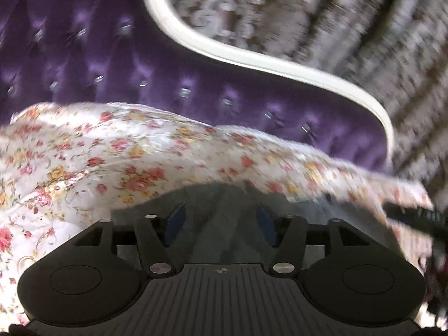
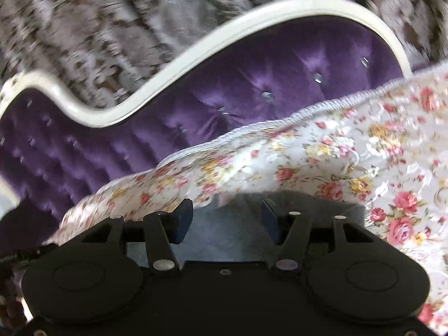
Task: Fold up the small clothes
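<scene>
A grey garment (image 1: 221,207) lies on the flowered bedspread (image 1: 112,154), right under my left gripper (image 1: 221,221). Its blue pads (image 1: 176,222) stand well apart, with grey cloth below the gap and nothing pinched. In the right wrist view the same grey garment (image 2: 229,224) fills the space under my right gripper (image 2: 226,219). That gripper's blue pads (image 2: 183,221) are also spread wide and do not press on the cloth. The garment's near part is hidden by both gripper bodies. Both views are blurred.
A purple tufted headboard (image 1: 112,64) with a curved white frame (image 1: 252,58) rises behind the bedspread (image 2: 350,154). A brown-and-white patterned curtain (image 2: 98,28) hangs beyond it. A blurred black object (image 1: 414,215) juts in at the right edge of the left wrist view.
</scene>
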The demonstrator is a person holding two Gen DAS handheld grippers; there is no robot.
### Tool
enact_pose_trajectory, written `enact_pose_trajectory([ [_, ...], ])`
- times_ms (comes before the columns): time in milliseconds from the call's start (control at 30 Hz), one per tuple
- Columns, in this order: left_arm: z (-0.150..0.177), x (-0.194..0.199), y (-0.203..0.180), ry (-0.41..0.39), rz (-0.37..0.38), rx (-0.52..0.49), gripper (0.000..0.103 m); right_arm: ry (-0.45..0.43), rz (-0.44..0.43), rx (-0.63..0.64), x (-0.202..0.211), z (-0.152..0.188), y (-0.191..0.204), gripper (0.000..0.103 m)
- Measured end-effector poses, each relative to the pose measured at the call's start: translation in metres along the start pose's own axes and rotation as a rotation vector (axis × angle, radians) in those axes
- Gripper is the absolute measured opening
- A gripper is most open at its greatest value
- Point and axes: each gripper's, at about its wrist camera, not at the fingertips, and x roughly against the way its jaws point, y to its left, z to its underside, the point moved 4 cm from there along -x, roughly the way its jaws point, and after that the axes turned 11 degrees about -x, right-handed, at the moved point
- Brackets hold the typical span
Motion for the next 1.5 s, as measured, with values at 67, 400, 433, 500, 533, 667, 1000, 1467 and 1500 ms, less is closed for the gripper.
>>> enact_pose_trajectory([
  [67, 0.008, 0.003, -0.016, 0.013, 0.013, -0.075, 0.059, 0.016, -0.002, 0.082, 0.007, 0.009, 0.014, 0.061],
  [400, 0.027, -0.037, -0.013, 0.104, -0.014, -0.144, 0.059, 0.153, 0.006, 0.375, -0.008, 0.065, 0.052, 0.061],
  [433, 0.026, -0.041, -0.001, 0.113, -0.038, -0.111, 0.059, 0.163, 0.020, 0.397, -0.012, 0.067, 0.051, 0.061],
  [500, 0.025, -0.050, 0.018, 0.128, -0.069, -0.062, 0.059, 0.169, 0.077, 0.442, -0.020, 0.067, 0.046, 0.061],
  [533, 0.025, -0.050, 0.024, 0.120, -0.076, -0.056, 0.059, 0.164, 0.108, 0.459, -0.023, 0.066, 0.042, 0.061],
  [667, 0.021, -0.048, 0.042, 0.141, -0.174, -0.012, 0.059, 0.137, 0.193, 0.437, -0.030, 0.051, 0.019, 0.063],
  [1000, 0.039, -0.002, -0.017, 0.063, -0.023, -0.141, 0.062, 0.074, 0.120, 0.405, -0.007, 0.043, 0.033, 0.066],
  [1467, 0.064, -0.012, -0.022, 0.081, 0.000, -0.165, 0.064, 0.183, 0.103, 0.607, -0.058, 0.088, 0.087, 0.069],
  [1500, 0.064, -0.012, -0.022, 0.080, 0.002, -0.165, 0.064, 0.173, 0.136, 0.584, -0.063, 0.080, 0.082, 0.069],
])
